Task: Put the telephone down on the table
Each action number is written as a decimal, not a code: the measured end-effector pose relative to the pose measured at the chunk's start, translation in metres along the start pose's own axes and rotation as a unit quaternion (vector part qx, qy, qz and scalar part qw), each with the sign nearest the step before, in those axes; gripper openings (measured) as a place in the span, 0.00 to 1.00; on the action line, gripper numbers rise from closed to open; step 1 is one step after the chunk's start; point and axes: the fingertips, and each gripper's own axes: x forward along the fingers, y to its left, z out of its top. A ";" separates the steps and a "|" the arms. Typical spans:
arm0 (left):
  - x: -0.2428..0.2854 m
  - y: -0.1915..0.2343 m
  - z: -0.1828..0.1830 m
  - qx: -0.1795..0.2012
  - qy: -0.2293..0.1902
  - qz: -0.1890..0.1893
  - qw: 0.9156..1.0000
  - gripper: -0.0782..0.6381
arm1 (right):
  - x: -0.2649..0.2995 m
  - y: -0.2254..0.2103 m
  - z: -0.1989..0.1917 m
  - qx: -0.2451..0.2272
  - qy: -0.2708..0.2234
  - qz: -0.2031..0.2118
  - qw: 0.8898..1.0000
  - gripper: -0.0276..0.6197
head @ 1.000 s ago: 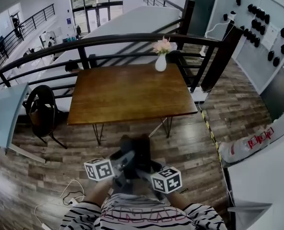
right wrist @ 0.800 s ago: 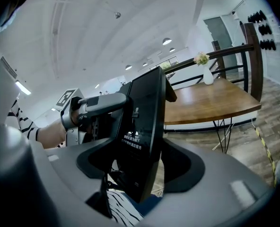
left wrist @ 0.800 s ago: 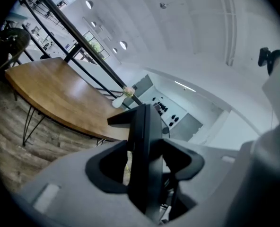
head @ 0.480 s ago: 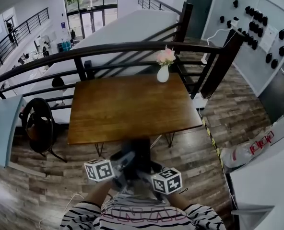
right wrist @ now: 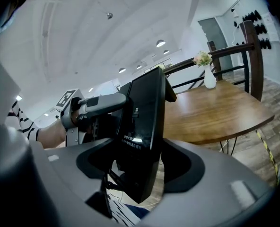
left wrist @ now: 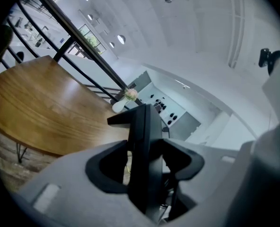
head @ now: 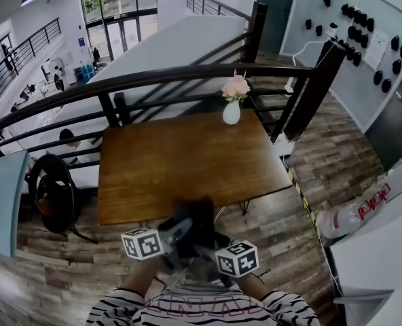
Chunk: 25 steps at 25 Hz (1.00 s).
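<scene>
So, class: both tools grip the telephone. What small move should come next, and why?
Probably carry the telephone forward over the table: gripped by the left tool and right tool, it hangs at the near edge, not yet over the top.

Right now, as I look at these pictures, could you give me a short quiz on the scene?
1. True or false: the telephone already lies on the table.
2. What stands at the table's far edge? A) a laptop B) a white vase of pink flowers C) a lamp
3. How many grippers hold the telephone?
Key: 1 false, it is carried in the air. 2 B. 3 Two: the left gripper and the right gripper.
</scene>
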 end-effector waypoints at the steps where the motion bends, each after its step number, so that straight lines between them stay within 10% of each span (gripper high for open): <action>1: 0.004 0.005 0.004 -0.004 -0.002 0.003 1.000 0.43 | 0.005 -0.005 0.004 -0.001 0.002 0.002 1.000 0.50; 25: 0.178 0.054 0.098 -0.026 -0.099 0.072 0.992 0.43 | 0.045 -0.178 0.134 -0.065 0.056 0.086 0.993 0.50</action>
